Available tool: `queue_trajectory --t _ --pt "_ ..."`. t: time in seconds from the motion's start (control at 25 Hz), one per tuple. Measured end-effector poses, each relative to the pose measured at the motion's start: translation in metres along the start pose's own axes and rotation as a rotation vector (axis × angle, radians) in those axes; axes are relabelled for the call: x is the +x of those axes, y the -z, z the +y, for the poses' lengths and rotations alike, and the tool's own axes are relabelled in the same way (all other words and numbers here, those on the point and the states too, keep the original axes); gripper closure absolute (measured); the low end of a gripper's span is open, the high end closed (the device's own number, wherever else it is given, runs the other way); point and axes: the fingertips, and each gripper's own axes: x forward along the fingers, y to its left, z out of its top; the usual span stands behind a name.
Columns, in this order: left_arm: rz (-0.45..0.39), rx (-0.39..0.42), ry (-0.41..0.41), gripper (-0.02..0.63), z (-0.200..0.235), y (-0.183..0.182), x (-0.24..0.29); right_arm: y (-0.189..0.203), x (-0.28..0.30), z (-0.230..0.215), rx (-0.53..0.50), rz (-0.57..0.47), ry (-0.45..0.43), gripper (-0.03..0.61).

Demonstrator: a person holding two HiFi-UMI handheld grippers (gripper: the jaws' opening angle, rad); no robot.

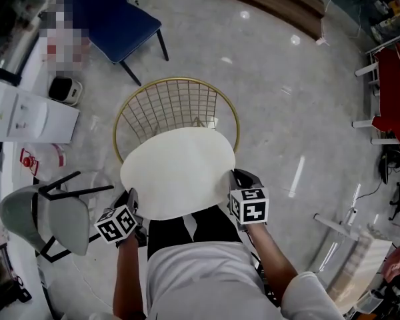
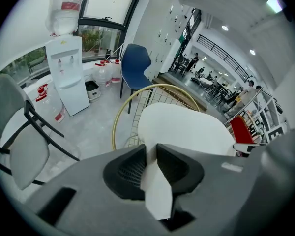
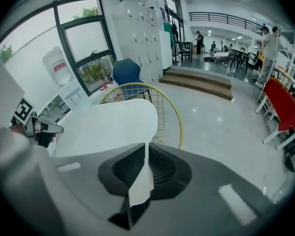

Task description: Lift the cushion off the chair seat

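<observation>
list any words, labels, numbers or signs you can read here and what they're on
No text here can be read.
Bottle on the water dispenser: red label, print too blurred to read.
Left cube and right cube: black-and-white square patterns only, no letters or digits.

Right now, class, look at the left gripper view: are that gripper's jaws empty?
No: the left gripper is shut on the edge of the white cushion, which runs between its jaws.
</observation>
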Motion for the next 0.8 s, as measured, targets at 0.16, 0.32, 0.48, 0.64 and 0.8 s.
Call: queue_trajectory --t 0.16,0.32,0.48,0.64,0.8 --pt "-0.009 0.003 0.005 0.543 -0.002 0.003 -0.01 -0.001 -0.01 0.001 -0.005 -0.009 -0.01 0.548" --pt "-0.026 0.002 0.008 0.543 -0.008 0.008 -0.02 0.001 -0.021 0.001 -0.011 -0.019 -0.019 0.548" --pt "-0.039 0.0 0.016 0.543 -0.015 0.012 -0.031 0.002 -0.033 -0.001 -0.008 -0.028 -0.025 0.548" --pt "-0.052 -0.003 0.024 0.543 -0.024 0.013 -0.038 0.0 -0.042 -0.007 -0.015 -0.042 -0.031 0.548" --pt "-0.064 -0.001 0.033 0.543 -0.03 0.014 -0.043 -0.002 -0.049 -0.01 -0.025 -0.049 -0.035 0.548"
